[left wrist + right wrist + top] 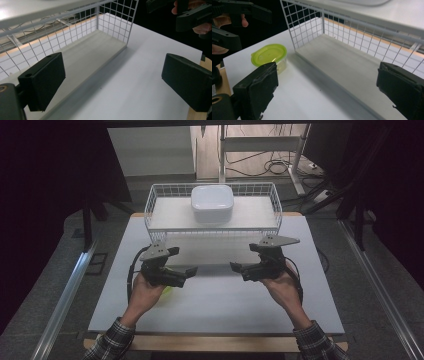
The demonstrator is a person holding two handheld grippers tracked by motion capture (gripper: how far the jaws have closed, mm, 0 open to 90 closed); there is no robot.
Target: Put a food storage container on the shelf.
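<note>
The table (215, 310) carries a two-level wire shelf (150, 207) along its 12 o'clock edge. The open front faces the person, which I judge suits reaching in from the near side.

On the shelf's upper board sits a white lidded box (212, 203), centred and shut; its contents cannot be seen. The lower board (92, 53) is bare.

A small tub with a green lid (270, 53) stands on the table at the shelf's 7 o'clock corner, just beside the wire end and apart from it. It is closed, and its contents cannot be made out. In the high view it is largely hidden under the left hand (145, 292).

The left gripper (189, 271) and right gripper (235, 266) hang low over the table at 6 o'clock of the shelf, tips turned toward each other. The jaws of both stand wide apart with nothing between them. The tub lies nearest the left gripper and is probably the item in hand.
</note>
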